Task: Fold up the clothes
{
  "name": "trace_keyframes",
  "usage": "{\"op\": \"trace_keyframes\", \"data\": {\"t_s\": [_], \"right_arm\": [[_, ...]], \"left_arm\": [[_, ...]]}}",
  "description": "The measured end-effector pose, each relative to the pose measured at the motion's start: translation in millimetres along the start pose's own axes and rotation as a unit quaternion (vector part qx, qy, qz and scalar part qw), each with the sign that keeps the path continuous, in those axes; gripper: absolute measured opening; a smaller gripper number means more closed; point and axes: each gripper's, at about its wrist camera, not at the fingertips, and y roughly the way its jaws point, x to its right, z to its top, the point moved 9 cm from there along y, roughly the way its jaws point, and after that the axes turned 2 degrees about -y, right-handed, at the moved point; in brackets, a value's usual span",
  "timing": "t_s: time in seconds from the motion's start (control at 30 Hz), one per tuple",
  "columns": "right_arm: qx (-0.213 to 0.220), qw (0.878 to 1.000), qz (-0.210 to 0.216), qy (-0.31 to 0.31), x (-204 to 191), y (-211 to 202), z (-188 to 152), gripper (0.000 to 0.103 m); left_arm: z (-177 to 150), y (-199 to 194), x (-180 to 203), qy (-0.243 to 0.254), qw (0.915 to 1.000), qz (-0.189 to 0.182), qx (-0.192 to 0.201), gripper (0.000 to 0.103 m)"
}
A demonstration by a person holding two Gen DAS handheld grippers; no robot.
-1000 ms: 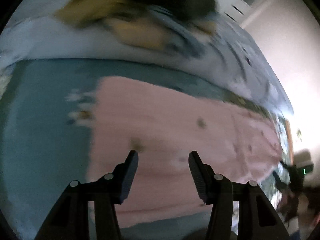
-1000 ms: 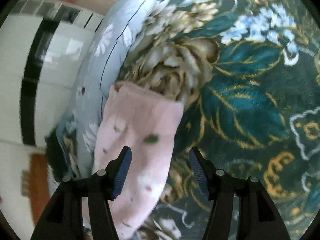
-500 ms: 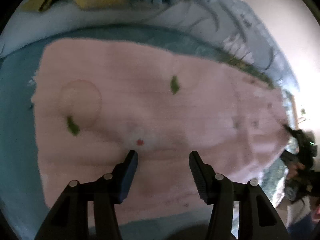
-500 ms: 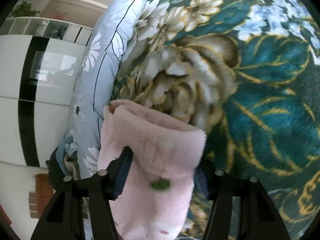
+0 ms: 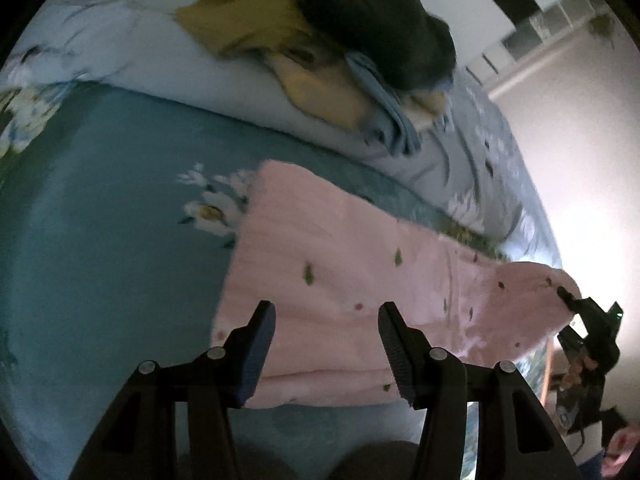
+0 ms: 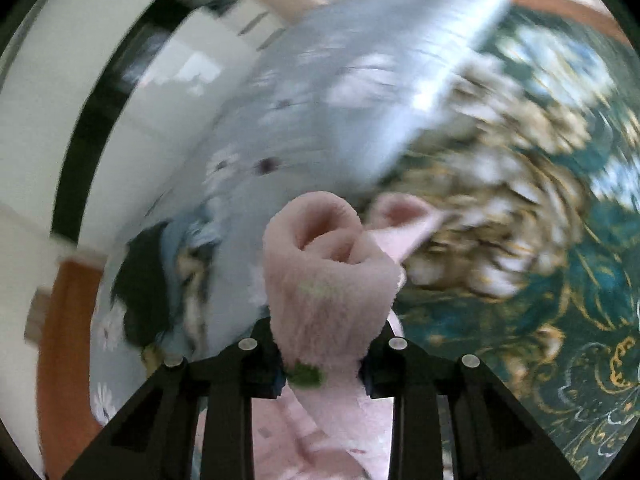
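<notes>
behind bunched pink garment (image 6: pixel 332 280), right gripper (image 6: pixel 322 372) fingertips hidden

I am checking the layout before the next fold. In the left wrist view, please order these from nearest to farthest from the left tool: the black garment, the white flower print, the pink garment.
1. pink garment: directly ahead of the left tool, reaching under its fingers.
2. white flower print: on the teal bedspread, ahead and to the left.
3. black garment: farthest, on the heap at the top.
</notes>
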Motion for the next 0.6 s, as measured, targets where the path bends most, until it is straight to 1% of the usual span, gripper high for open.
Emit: {"op": "trace_keyframes", "data": {"t_s": [0.1,0.17,0.23,0.3,0.37,0.43,0.53,0.6], "right_arm": [[-0.007,0.996,0.030,-0.078,-85,-3,-11,0.029],[-0.016,0.991,0.051,-0.124,-135,-2,-28,0.029],[-0.030,0.982,0.076,-0.172,-186,2,-56,0.029],[-0.057,0.968,0.088,-0.230,-230,16,-101,0.029],[-0.094,0.954,0.080,-0.272,-252,43,-147,0.029],[-0.138,0.941,0.065,-0.300,-258,74,-195,0.029],[-0.208,0.920,0.034,-0.332,-251,114,-268,0.029],[-0.229,0.909,0.016,-0.349,-242,127,-295,0.029]], "left_arm": [[6,-4,-16,-0.026,0.9995,-0.012,0.015,0.058],[11,-12,-33,-0.050,0.9982,-0.019,0.026,0.058],[15,-18,-50,-0.074,0.9963,-0.025,0.035,0.058],[16,-21,-68,-0.097,0.9940,-0.029,0.040,0.058],[15,-24,-85,-0.119,0.9915,-0.031,0.042,0.058],[13,-23,-100,-0.135,0.9896,-0.031,0.040,0.058],[9,-22,-117,-0.149,0.9879,-0.031,0.032,0.058],[6,-18,-124,-0.157,0.9868,-0.033,0.026,0.058]]}}
